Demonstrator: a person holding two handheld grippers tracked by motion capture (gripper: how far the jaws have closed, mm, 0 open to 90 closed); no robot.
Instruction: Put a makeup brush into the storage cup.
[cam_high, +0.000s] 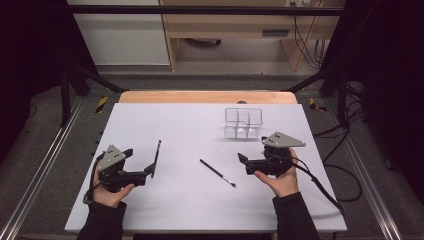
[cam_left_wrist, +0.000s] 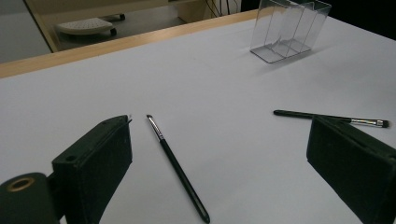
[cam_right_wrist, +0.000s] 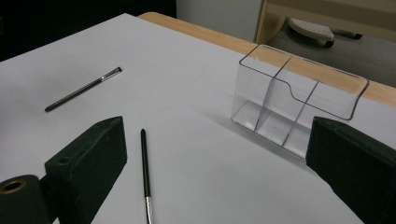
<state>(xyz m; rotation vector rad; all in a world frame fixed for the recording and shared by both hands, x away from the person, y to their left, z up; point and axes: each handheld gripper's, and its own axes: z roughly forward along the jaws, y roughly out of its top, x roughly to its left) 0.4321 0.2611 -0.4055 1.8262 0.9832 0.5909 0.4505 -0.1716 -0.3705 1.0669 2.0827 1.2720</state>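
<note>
We held left gripper (cam_high: 150, 169) spread beside a brush (cam_high: 157, 152) | right gripper (cam_high: 242, 159) spread | second brush (cam_high: 217, 173) between, open table (cam_high: 190, 210) around | organizer (cam_high: 243, 122) near far edge.

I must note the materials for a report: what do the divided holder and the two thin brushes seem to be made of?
The divided holder looks like clear, glossy hard plastic, perhaps acrylic: the table shows through its walls and its edges catch light. Each makeup brush has a slim black handle, plastic or lacquered wood, and a shiny silver collar, probably metal, near the bristles.
</note>
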